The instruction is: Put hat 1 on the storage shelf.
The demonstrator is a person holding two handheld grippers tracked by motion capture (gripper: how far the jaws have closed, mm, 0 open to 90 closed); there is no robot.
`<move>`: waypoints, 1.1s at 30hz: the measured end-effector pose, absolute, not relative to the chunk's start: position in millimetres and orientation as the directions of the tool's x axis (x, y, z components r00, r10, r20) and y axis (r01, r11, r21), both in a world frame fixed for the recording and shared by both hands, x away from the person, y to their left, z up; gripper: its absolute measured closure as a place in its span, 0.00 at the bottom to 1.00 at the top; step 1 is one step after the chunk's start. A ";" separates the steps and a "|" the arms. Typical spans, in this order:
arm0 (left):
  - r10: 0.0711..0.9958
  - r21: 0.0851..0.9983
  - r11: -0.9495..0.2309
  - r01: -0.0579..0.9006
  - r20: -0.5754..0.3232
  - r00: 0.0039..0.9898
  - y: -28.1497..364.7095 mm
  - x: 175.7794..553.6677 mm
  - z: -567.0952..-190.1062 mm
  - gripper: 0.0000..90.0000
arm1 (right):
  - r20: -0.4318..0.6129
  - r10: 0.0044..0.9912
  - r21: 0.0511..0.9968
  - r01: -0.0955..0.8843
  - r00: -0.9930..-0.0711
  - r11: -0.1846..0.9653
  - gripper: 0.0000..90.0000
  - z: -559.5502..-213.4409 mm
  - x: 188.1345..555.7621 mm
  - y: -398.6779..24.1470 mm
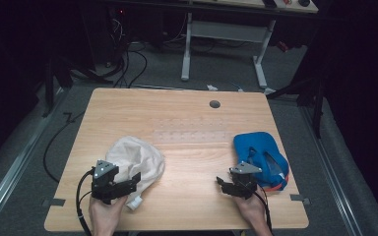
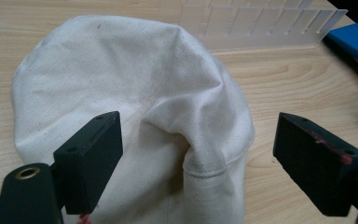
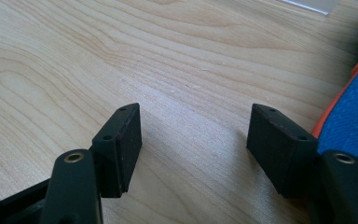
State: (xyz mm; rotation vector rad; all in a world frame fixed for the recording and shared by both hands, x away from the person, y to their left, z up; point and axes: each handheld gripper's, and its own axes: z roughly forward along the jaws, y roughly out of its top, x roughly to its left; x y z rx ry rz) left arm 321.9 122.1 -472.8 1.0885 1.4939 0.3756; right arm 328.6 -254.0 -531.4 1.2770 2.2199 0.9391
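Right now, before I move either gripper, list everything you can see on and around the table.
cloth bag: one, cream white, rumpled on the table's near left, between the left jaws but not pinched
pouch: one, blue with orange trim, table's near right, beside the right gripper
divider tray: one, clear plastic, middle of the table
table: one, light wood, with a round hole near its far edge
desk frame: one, white legs, on the floor beyond the table
cables: several, black, on the floor at far left
left gripper: one, black, jaws wide open
right gripper: one, black, jaws open over bare wood
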 end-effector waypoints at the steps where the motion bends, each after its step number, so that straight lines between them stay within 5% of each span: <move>1: 0.791 0.756 0.512 0.408 -0.600 0.120 120.0 324.3 -475.2 0.18 | -0.018 0.868 0.725 0.592 -0.496 0.353 0.39 -531.4 328.6 -254.0; 11: 0.800 0.754 0.512 0.412 -0.593 0.089 109.1 339.9 -487.0 0.22 | -0.018 0.868 0.725 0.591 -0.496 0.353 0.39 -531.4 328.6 -254.0; 33: 0.691 0.616 0.609 0.501 -0.721 0.046 120.9 350.1 -517.6 0.49 | -0.018 0.868 0.725 0.591 -0.496 0.353 0.39 -531.4 328.6 -254.0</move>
